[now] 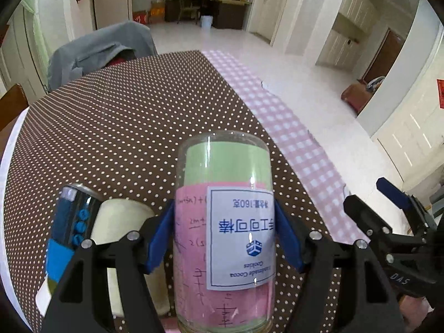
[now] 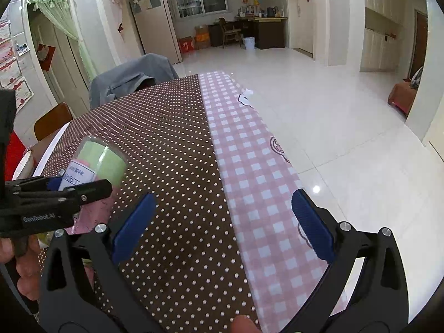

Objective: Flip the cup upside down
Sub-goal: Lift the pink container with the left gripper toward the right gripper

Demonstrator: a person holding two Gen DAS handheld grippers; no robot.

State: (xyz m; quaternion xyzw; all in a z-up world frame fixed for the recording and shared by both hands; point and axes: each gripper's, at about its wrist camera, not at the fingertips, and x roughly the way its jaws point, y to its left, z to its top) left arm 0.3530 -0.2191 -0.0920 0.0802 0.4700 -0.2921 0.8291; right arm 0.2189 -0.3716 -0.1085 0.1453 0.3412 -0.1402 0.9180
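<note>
The cup (image 1: 224, 230) is a clear plastic tumbler with green and pink paper inside and a white label whose print reads upside down. Its closed base points up and its open rim is low, near the table. My left gripper (image 1: 224, 238) is shut on the cup, its blue pads pressing both sides. The cup also shows at the left of the right wrist view (image 2: 102, 163), held by the left gripper (image 2: 55, 194). My right gripper (image 2: 222, 222) is open and empty over the table, to the right of the cup.
The table has a brown polka-dot cloth (image 1: 125, 127) and a pink checked strip (image 2: 258, 183) along its right edge. A dark can with blue caps (image 1: 72, 222) and a cream cup (image 1: 125, 222) stand left of the held cup. A chair draped in grey cloth (image 1: 100, 50) is at the far side.
</note>
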